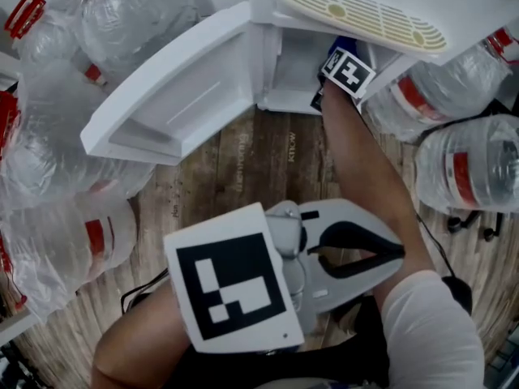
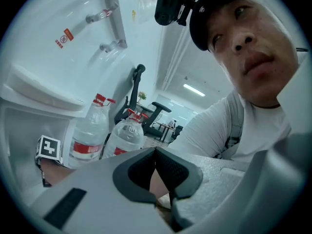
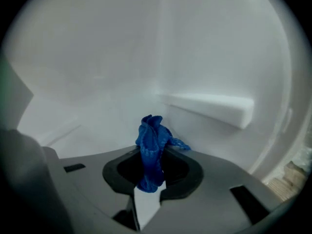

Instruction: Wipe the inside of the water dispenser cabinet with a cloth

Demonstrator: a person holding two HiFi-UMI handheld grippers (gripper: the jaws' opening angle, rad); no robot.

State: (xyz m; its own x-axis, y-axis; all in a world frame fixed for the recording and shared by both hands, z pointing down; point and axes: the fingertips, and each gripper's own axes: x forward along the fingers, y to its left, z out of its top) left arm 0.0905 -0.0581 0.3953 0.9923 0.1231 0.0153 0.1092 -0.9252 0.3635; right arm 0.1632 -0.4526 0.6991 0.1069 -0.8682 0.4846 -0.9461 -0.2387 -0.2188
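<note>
– Cloth (image 3: pixel 152 150) placement is asked about first: where is it seen, and how is it held?

– It is seen at the centre of the right gripper view, a bunched blue wad clamped between the jaws of the right gripper (image 3: pixel 152 173), its crumpled end pushed out past the tips. That gripper is extended into the water dispenser cabinet (image 1: pixel 296 63) at the upper middle of the head view, past the door (image 1: pixel 174 96) swung open to the left. This is presumably so that the soft wad, not the hard jaws, is brought against the white walls.

– And the left gripper (image 1: pixel 381 254)?

– It is held low at the bottom centre of the head view, over the wooden floor (image 1: pixel 243 177), well apart from the cabinet. Its jaws are pressed together on nothing (only an arm is seen behind them), so it is judged to be parked out of the way.

– What cannot be made out?

– Contact cannot be settled: a ledge (image 3: pixel 209 106) on the inner wall is seen beyond the cloth, yet whether any wall is touched is not shown. In the head view the right jaws are covered by the marker cube (image 1: pixel 349 71) and the forearm (image 1: pixel 365 160), and the cabinet's upper part is hidden by the cream grille (image 1: pixel 361 14) above it.
</note>
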